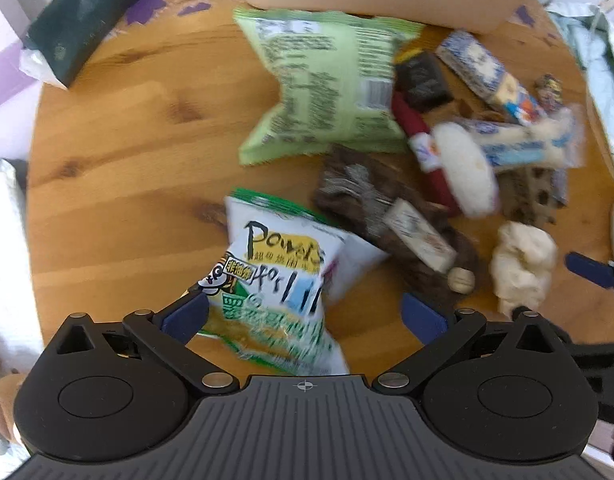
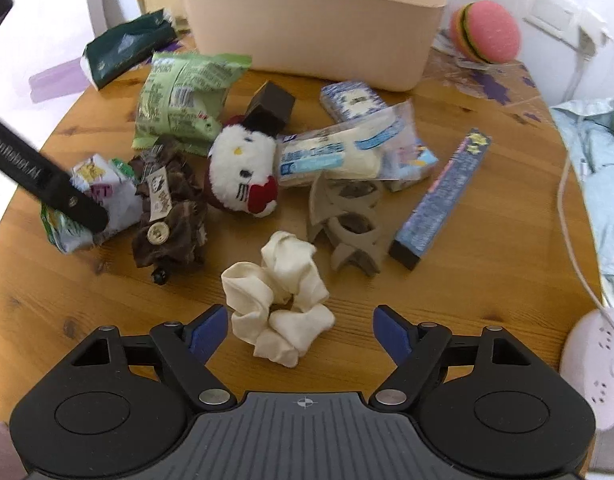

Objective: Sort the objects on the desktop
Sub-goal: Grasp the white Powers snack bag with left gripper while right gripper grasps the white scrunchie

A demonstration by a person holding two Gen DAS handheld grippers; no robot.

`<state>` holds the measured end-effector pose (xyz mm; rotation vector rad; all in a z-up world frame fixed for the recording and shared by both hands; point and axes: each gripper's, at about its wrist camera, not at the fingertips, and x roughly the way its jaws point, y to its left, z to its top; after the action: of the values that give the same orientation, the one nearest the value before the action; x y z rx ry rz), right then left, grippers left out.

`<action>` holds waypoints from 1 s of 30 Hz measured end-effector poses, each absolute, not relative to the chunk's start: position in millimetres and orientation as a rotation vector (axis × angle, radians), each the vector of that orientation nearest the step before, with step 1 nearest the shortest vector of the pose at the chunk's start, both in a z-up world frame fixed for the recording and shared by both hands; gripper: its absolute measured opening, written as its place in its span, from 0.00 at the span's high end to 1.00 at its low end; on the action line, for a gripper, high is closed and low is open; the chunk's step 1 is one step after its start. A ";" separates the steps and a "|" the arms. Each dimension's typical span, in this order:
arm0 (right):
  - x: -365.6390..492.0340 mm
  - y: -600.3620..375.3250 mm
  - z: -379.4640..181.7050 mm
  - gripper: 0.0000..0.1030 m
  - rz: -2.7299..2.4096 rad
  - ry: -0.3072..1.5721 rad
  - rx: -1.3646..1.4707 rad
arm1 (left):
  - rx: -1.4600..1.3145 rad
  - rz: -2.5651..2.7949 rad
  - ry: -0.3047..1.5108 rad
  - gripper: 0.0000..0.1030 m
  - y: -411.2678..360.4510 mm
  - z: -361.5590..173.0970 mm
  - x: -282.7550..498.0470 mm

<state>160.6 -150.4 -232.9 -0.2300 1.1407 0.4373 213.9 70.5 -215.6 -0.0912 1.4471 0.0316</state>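
The left gripper (image 1: 303,314) stands spread around a crinkled, glossy white-and-green snack bag (image 1: 275,280) at lower centre. The right gripper (image 2: 301,334) is also spread – a soft, ruffled cream scrunchie (image 2: 277,300) lies between its blue pads on the wooden table (image 2: 487,280), untouched.

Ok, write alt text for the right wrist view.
The right gripper, jaws open, hovers over a cream scrunchie on a wooden table. Beyond lie snack packets, a white cat plush, a brown bow, a grey clip and a beige bin.
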 end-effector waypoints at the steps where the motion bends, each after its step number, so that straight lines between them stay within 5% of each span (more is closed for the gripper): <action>1: 161.5 -148.0 -235.7 0.20 0.443 1.146 -0.240 | -0.085 0.030 1.445 0.00 72.5 -217.7 215.4; 30: 171.5 -136.2 -269.2 0.14 0.457 1.153 -0.300 | 0.202 -0.252 1.262 0.00 88.9 -252.9 208.3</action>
<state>171.5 -136.2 -269.2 -0.2997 1.1532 0.4574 208.3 88.9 -252.9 0.2022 1.2618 -0.2522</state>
